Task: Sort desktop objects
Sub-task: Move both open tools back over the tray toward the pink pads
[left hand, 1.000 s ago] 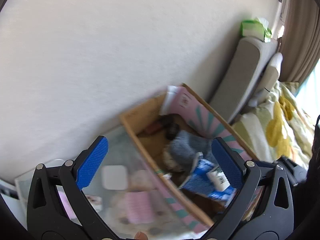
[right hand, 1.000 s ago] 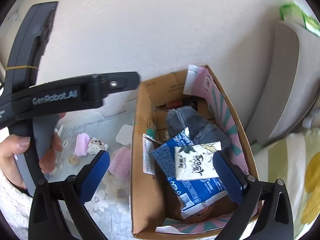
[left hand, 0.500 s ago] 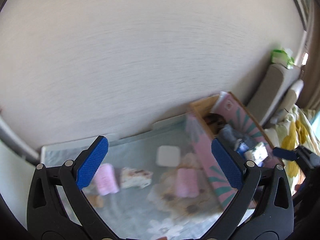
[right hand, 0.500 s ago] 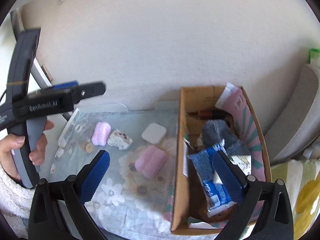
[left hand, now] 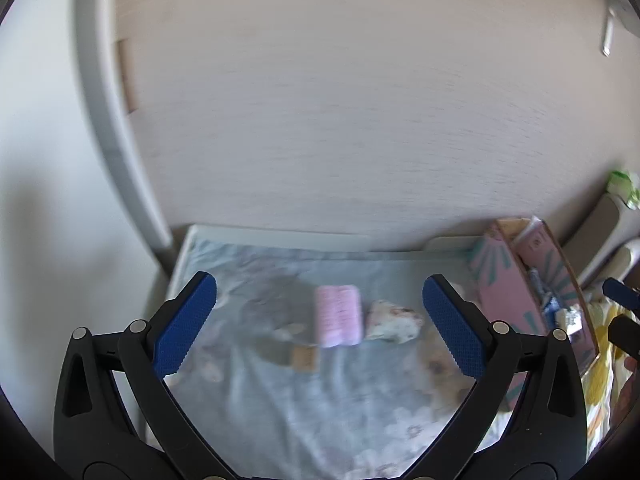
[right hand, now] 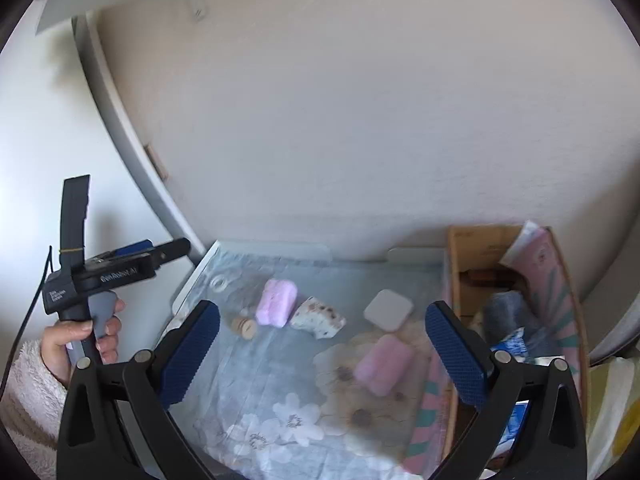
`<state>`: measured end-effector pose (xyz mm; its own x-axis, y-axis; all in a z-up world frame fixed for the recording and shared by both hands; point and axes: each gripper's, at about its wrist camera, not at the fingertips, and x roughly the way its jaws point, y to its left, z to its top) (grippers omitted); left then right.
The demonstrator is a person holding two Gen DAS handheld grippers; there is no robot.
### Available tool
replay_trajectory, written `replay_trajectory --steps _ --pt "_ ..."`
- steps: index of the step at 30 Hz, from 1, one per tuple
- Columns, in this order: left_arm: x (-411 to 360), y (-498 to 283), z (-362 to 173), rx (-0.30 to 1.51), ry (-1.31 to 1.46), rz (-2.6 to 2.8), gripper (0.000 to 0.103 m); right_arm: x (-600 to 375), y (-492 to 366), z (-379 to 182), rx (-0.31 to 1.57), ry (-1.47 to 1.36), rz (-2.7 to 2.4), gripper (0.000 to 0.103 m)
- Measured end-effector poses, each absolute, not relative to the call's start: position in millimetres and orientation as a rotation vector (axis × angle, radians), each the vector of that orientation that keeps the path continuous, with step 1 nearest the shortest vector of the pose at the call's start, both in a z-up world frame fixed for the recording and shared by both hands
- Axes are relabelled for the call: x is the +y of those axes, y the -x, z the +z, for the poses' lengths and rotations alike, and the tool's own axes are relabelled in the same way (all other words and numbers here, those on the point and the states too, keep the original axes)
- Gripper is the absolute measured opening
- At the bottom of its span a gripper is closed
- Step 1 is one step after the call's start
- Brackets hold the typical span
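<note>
Both tongs have swung away from the open cardboard box at 3 o'clock; left tongs and right tongs gape empty over the floral-clothed counter, pink fluffy roll dead ahead.

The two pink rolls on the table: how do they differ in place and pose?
The far pink roll lies toward the table's left, touching a speckled piece and near a wooden disc. The near pink roll lies beside the box, on the flower print, below a white square pad. The near one is more slanted. Both are pale pink and ribbed.
</note>
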<state>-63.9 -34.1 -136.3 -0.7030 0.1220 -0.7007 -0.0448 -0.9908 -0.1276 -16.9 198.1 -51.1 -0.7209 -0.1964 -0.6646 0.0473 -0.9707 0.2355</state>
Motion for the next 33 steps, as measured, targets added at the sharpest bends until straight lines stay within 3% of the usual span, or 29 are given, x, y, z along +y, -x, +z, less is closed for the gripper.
replay_trajectory --steps 12,33 --pt "-69 57 -187 -0.122 1.353 2.740 0.103 165 44 -103 -0.331 -1.332 -2.674 0.103" --pt "-27 96 -269 -0.038 1.432 2.542 0.103 177 41 -179 -0.346 -1.592 -2.841 0.102"
